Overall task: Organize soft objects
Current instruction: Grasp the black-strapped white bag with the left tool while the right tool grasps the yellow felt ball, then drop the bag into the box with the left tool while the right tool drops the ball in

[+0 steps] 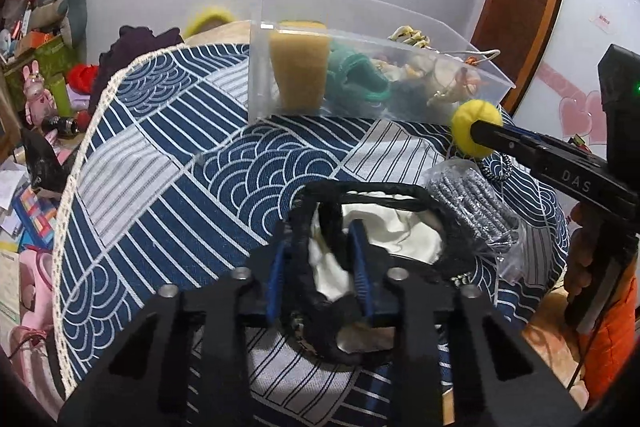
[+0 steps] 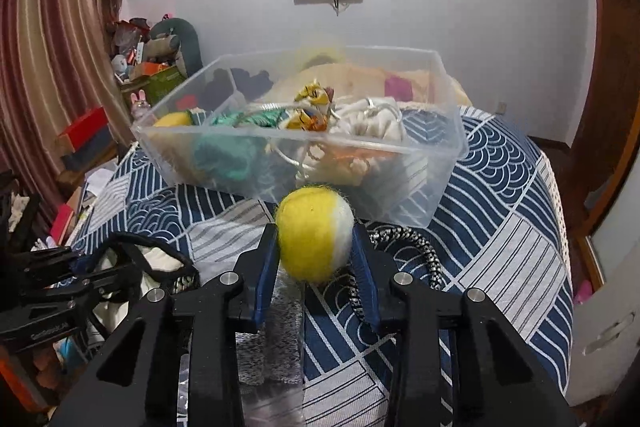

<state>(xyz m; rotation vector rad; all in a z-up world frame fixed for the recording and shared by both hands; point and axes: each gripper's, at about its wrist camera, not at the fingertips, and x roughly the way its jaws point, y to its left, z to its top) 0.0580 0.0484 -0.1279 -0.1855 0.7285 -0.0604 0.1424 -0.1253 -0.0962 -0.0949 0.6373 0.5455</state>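
Observation:
A clear plastic bin (image 1: pixel 260 75) (image 2: pixel 452 143) stands on the blue patterned cloth and holds several soft things: a yellow sponge (image 1: pixel 298 71), green yarn (image 1: pixel 356 75) and white pouches (image 2: pixel 372 123). My right gripper (image 2: pixel 316 243) is shut on a yellow and white felt ball (image 2: pixel 312 237), held above the cloth just short of the bin; the ball also shows in the left wrist view (image 1: pixel 466 125). My left gripper (image 1: pixel 322 263) is shut on a black and white fabric piece (image 1: pixel 380 231) lying on the cloth.
A grey knitted item in a plastic bag (image 1: pixel 472 203) and a black-and-white cord (image 2: pixel 420 247) lie on the cloth (image 1: pixel 160 163) near the grippers. Clutter, boxes and plush toys (image 1: pixel 36 91) sit to the left below the table's edge. A wall with screens stands behind.

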